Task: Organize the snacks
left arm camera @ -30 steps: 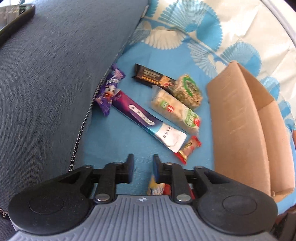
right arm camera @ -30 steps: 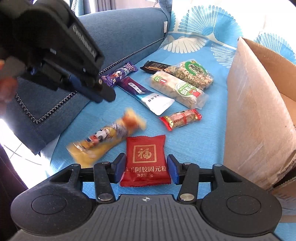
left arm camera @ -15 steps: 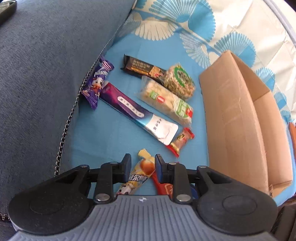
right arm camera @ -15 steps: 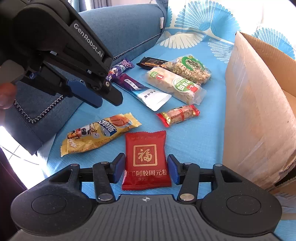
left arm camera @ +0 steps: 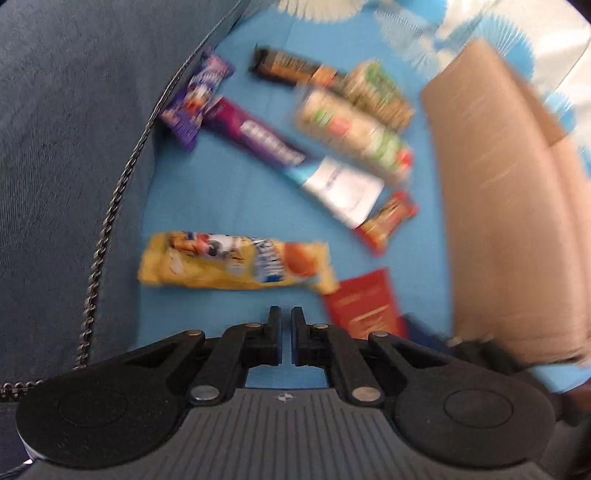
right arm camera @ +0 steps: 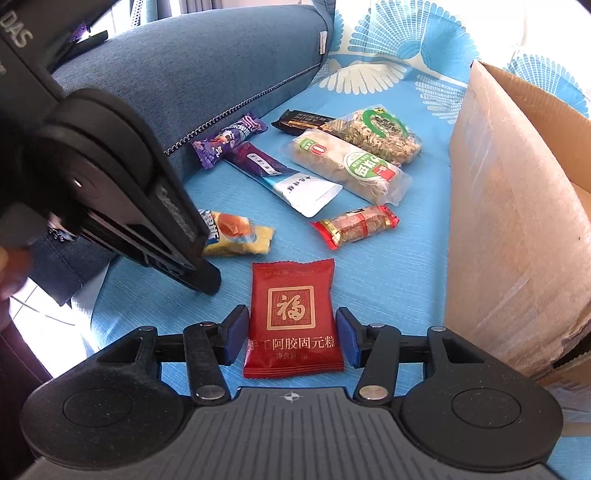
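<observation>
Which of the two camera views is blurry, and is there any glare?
Left wrist view: motion blur smears the yellow snack pack and cardboard box. Right wrist view: sharp, the red packet's print readable; sunlight washes out the cloth at top right.

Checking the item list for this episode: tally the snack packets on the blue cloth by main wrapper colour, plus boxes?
Purple wrappers: 2, small purple candy packet, long purple-and-white stick packet
Red: 2, flat red sachet, small red bar
Clear with green label: 2
Black bar: 1
Yellow packet: 1
Brown cardboard box: 1
Total: 9
</observation>
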